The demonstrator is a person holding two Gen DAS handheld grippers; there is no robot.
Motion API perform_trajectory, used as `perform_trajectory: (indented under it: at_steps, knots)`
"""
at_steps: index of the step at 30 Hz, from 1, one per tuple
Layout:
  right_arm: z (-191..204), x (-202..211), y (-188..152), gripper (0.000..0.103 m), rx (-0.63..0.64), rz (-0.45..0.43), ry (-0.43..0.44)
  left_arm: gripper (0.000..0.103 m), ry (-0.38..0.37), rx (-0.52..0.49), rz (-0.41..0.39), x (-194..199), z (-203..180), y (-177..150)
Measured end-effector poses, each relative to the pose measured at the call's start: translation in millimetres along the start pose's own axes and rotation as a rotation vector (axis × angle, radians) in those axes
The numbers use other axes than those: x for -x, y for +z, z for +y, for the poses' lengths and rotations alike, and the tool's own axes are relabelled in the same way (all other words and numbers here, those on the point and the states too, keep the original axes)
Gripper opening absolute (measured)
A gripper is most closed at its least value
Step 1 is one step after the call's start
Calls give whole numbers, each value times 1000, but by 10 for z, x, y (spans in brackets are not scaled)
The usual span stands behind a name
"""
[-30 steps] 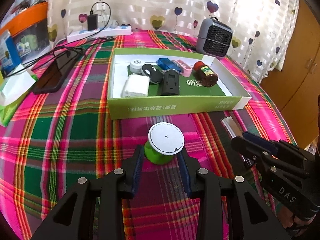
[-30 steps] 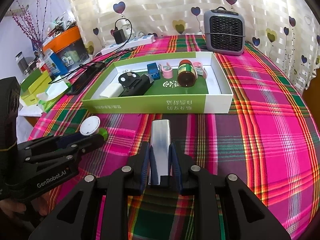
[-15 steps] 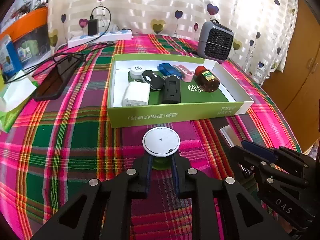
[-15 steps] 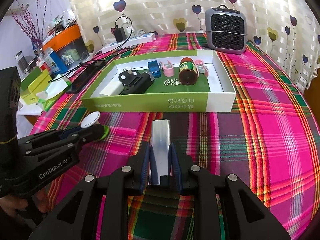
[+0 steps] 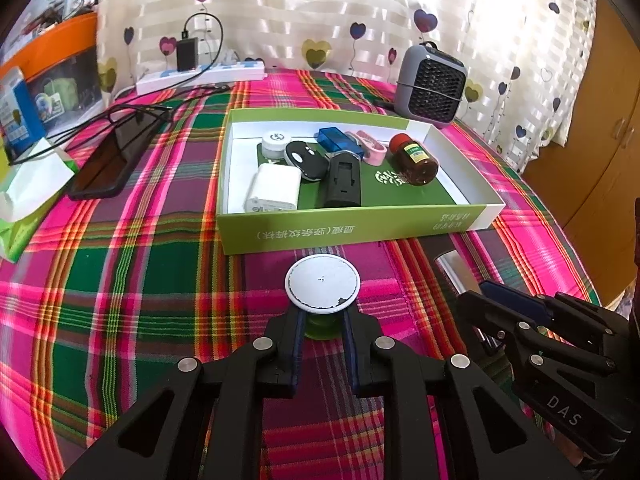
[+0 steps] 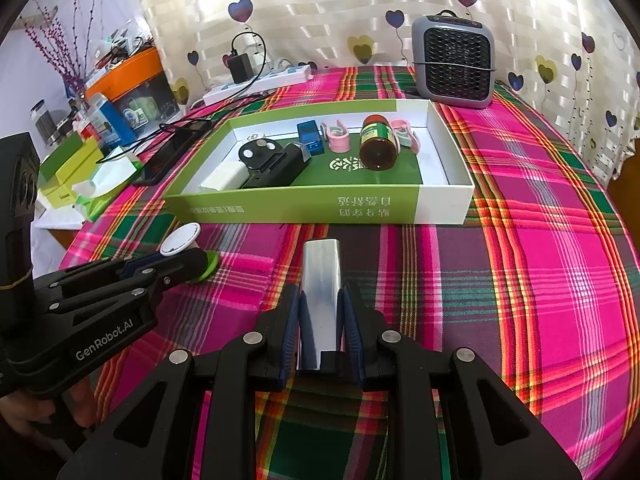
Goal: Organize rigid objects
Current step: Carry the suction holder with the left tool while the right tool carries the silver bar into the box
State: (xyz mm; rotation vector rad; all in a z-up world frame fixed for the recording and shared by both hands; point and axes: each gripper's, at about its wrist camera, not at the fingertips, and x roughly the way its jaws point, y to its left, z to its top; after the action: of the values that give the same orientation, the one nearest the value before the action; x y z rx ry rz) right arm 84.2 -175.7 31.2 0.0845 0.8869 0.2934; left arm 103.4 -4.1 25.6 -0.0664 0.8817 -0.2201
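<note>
Just short of the green box (image 5: 344, 232) front wall, left fingers (image 5: 298, 338) clamping green spool (image 5: 322, 286), right fingers (image 6: 294, 320) silver bar (image 6: 320, 280)

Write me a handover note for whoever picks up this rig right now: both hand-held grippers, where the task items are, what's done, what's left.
Left hand-held gripper: shut on the green spool with the white cap, low over the plaid tablecloth just in front of the box.
Right hand-held gripper: shut on the silver metal bar, also in front of the box.
Green-and-white box: already holds a white charger, black remote, black holder, blue item, pink clips, brown bottle and a small white jar.
Left: place the spool and the bar in the box; free space shows at its right end.
</note>
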Motion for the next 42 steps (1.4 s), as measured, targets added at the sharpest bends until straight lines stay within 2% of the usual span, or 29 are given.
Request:
perform_trajectory:
  at_steps: [19, 42]
  knots:
    - [69, 82, 139, 24, 19, -29, 15, 16, -3, -21, -33, 171, -54, 106]
    - [-53, 75, 571, 24, 25, -72, 46, 16, -6, -28, -59, 113, -63, 530]
